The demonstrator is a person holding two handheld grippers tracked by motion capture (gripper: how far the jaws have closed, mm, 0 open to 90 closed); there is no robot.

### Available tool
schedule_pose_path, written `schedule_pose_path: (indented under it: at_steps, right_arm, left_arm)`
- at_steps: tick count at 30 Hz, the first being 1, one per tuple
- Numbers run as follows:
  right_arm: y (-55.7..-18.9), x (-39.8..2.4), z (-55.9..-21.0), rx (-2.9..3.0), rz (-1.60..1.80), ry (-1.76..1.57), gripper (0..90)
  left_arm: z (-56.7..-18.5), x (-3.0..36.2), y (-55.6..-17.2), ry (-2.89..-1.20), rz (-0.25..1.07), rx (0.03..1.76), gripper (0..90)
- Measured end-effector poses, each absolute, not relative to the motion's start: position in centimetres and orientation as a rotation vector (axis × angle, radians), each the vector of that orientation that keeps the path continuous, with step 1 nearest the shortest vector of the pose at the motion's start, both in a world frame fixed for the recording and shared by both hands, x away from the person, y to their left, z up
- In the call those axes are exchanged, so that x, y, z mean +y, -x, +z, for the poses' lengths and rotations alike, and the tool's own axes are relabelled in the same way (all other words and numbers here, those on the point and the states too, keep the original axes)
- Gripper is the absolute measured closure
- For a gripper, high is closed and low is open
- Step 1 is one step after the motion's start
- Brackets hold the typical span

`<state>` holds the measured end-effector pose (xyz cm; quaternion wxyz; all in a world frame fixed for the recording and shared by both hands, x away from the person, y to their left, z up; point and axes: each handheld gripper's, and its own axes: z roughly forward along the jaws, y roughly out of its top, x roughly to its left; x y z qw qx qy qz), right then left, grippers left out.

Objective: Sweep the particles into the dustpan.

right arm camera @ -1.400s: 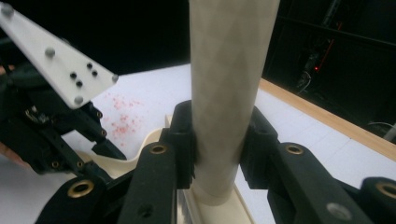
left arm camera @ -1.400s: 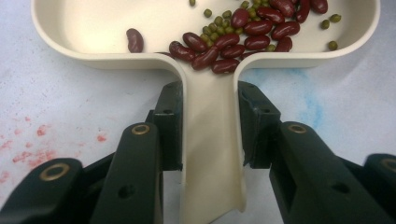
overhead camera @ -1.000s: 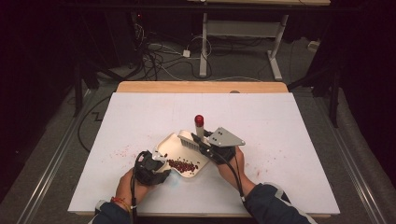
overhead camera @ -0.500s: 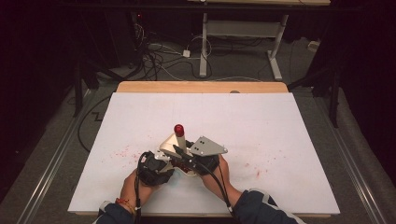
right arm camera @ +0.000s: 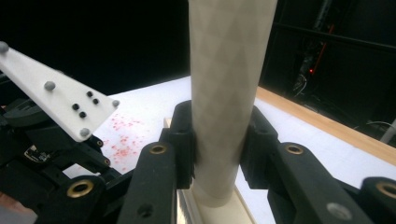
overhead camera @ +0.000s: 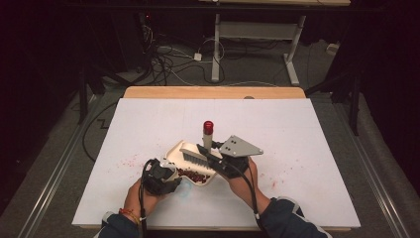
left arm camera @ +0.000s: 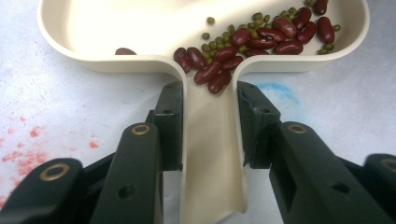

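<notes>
A cream dustpan [overhead camera: 177, 148] lies on the white table near the front edge, with red kidney beans [overhead camera: 192, 175] and small green beans in it. My left gripper [overhead camera: 163, 177] is shut on the dustpan's handle [left arm camera: 212, 154], its jaws on either side just below the pan's bowl [left arm camera: 60, 42], where the beans [left arm camera: 243, 42] pile at the mouth of the handle. My right gripper [overhead camera: 218, 161] is shut on a cream brush handle [right arm camera: 226, 70] with a red tip [overhead camera: 208, 126]. The brush's bristles [overhead camera: 194, 156] hang over the pan.
Red stains [overhead camera: 124, 161] speckle the white table left of the pan, and more stains [overhead camera: 272, 183] lie to its right. A wooden strip [overhead camera: 213, 92] edges the table's far side. Cables and table legs lie on the dark floor beyond.
The right gripper swept the brush left and nearer, then brought it back right and farther. The left gripper and the dustpan have stayed in place.
</notes>
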<state>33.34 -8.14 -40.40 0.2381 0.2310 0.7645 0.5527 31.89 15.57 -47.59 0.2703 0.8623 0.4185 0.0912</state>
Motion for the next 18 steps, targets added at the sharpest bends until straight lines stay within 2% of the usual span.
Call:
schedule_pose_path:
  at_steps: [18]
  right_arm:
    - [-32.9, -18.1, -37.5, 2.05, 1.459, -0.626, 70.8]
  left_arm:
    - [-47.8, 15.7, -32.1, -2.332, 0.262, 1.12, 63.7]
